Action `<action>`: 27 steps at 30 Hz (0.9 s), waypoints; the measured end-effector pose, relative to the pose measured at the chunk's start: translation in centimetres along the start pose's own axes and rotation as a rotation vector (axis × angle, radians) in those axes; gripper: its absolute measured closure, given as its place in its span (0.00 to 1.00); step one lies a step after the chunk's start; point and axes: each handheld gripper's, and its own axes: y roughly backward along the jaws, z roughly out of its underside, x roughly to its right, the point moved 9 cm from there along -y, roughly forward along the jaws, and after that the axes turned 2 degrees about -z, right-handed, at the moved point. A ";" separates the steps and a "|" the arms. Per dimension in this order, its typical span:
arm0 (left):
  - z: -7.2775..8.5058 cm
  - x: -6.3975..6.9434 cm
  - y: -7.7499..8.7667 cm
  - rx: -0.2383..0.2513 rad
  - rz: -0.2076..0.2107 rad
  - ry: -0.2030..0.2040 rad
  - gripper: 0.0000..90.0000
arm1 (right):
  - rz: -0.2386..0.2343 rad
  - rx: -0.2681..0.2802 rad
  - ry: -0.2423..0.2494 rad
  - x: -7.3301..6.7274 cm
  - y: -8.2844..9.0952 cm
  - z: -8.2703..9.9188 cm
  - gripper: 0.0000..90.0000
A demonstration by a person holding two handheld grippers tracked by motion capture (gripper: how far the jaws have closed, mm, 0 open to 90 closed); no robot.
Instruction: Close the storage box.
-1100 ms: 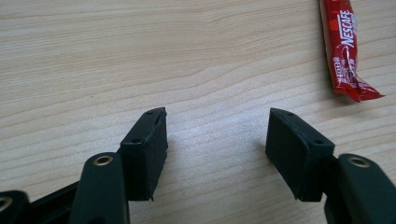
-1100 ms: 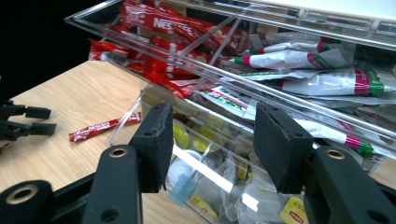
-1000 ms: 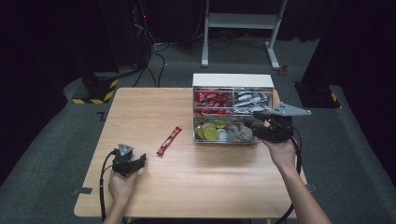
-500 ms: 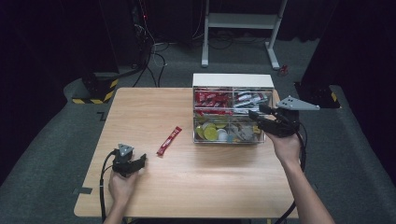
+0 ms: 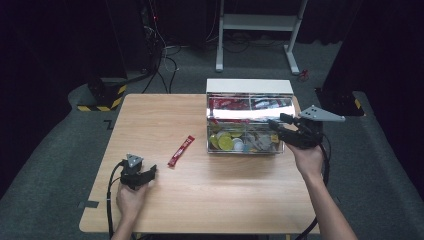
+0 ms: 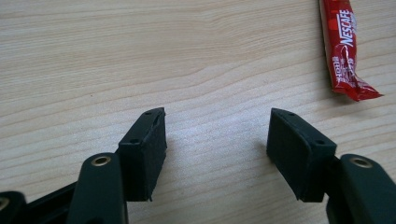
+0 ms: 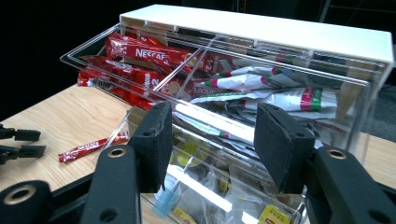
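A clear acrylic two-tier organiser box (image 5: 249, 95) stood at the wooden table's (image 5: 240, 195) far edge. The right gripper (image 7: 210, 135), jaws apart, hovered at its front. The left gripper (image 6: 217, 140), jaws apart, rested near a red Nescafé coffee stick sachet (image 6: 343, 46). A misjudged reach could likely shove the box.

coffee stick (image 6: 344, 49) top cut off, box (image 7: 261, 116) contents blurred

Red sachet (image 5: 181, 150) with white lettering on pale wood-grain table (image 5: 150, 120); clear organizer (image 5: 248, 122), white top; black jaws.

Left claw (image 6: 217, 140), right claw (image 7: 212, 140): both agape.
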 end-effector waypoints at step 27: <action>0.0 0.0 0.0 0.000 0.003 -0.004 0.41 | 0.050 0.017 -0.102 2.6 4.5 5.2 0.51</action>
